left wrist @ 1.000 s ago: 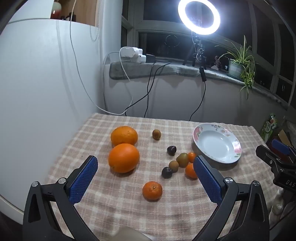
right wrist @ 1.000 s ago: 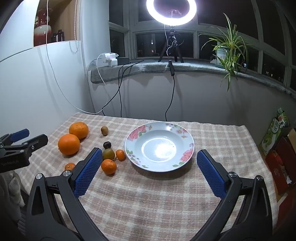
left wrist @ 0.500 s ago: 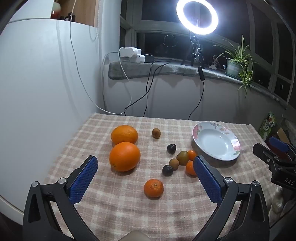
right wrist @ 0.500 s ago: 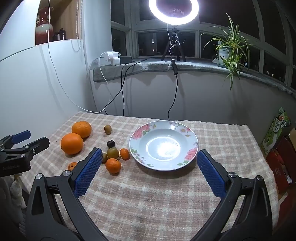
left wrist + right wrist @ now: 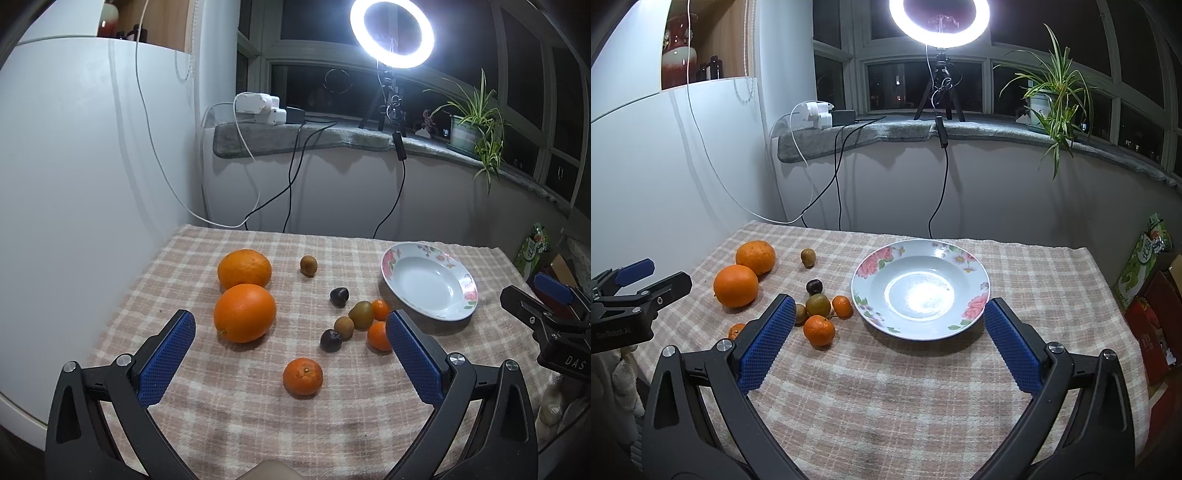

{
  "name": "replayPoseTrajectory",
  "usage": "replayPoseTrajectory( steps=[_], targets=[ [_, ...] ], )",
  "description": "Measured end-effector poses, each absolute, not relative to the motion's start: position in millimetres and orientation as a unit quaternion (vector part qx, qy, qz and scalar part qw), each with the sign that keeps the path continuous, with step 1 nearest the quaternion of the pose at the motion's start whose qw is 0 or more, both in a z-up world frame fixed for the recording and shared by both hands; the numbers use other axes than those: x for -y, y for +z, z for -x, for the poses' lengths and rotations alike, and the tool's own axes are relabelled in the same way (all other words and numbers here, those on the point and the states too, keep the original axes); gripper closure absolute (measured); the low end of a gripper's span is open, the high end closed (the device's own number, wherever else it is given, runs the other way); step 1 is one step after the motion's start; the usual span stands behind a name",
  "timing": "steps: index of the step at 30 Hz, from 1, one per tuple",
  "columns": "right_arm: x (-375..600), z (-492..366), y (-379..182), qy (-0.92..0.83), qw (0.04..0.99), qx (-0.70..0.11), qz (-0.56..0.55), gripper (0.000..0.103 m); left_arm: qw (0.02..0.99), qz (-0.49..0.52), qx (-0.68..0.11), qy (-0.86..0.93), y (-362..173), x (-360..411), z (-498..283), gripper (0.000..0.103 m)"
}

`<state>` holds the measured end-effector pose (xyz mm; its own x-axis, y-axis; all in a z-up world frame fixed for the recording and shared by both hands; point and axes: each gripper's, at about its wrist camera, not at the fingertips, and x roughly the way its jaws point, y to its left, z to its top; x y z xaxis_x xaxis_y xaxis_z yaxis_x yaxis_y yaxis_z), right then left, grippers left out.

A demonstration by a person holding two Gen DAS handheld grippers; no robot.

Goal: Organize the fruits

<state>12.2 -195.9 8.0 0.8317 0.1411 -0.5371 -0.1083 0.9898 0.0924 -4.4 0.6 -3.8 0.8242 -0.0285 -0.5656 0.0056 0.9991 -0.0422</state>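
Note:
Two large oranges (image 5: 245, 312) (image 5: 244, 268) lie left on the checked cloth, also seen as oranges (image 5: 735, 285) (image 5: 755, 256). A small mandarin (image 5: 302, 376) sits nearest my left gripper (image 5: 291, 354), which hovers open above the cloth's near edge. A cluster of small fruits (image 5: 354, 321) (image 5: 820, 314), orange, green-brown and dark, lies mid-table, with one kiwi-like fruit (image 5: 308, 265) farther back. An empty white plate (image 5: 975, 280) (image 5: 461, 280) with pink flowers stands to the right. My right gripper (image 5: 886, 339) is open in front of the plate, holding nothing.
The table (image 5: 1052, 295) meets white walls at left and back. Cables (image 5: 291, 184) hang down from a windowsill holding a ring light (image 5: 391, 33) and a potted plant (image 5: 1049, 99). Boxes (image 5: 1148, 295) stand on the floor at the right.
Both views have shifted slightly: the grippers drifted a little, with the fruits and plate sliding slightly in frame. Nothing on the table moved and both grippers stayed open.

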Motion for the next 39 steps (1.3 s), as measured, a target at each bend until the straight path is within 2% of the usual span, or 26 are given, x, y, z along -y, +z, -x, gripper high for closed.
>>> replayPoseTrajectory(
  steps=[39],
  targets=[
    [190.3,-17.0,6.3,0.086,0.95,-0.297,-0.035,0.0,0.954,0.02,-0.3,-0.018,-4.0,-4.1,2.6,0.003]
  ],
)
